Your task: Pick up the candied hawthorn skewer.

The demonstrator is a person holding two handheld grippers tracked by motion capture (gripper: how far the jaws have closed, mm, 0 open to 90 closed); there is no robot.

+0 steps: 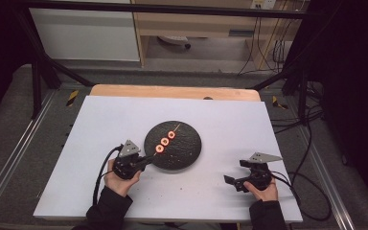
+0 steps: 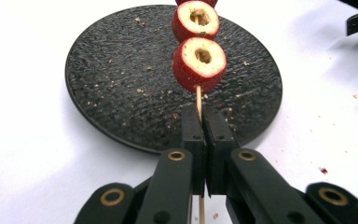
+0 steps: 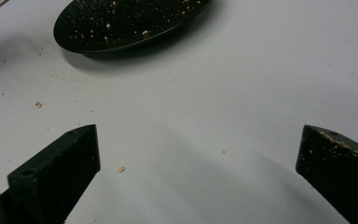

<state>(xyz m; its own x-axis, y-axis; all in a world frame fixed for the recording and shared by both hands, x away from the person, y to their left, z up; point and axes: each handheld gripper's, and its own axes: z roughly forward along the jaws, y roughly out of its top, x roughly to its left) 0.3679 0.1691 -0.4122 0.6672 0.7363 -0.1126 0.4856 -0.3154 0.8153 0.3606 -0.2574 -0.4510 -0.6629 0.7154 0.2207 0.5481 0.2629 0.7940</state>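
A thin wooden skewer [image 2: 198,99] carries three red cored fruit pieces [image 1: 165,141] and hangs over the round black plate [image 1: 184,153]. My left gripper [image 1: 146,162] is shut on the skewer's near end at the plate's left rim; in the left gripper view the nearest fruit piece [image 2: 199,64] sits just beyond the jaws [image 2: 205,116]. My right gripper [image 1: 235,181] rests low on the white table to the plate's right, open with nothing between its jaws. The right gripper view has the plate [image 3: 126,23] ahead to the upper left, strewn with crumbs.
The white board [image 1: 124,115] covers a wooden table. Crumbs and red specks [image 3: 121,169] lie on the white surface near the plate. Black frame bars and cables [image 1: 297,124] run along the table's right side and back.
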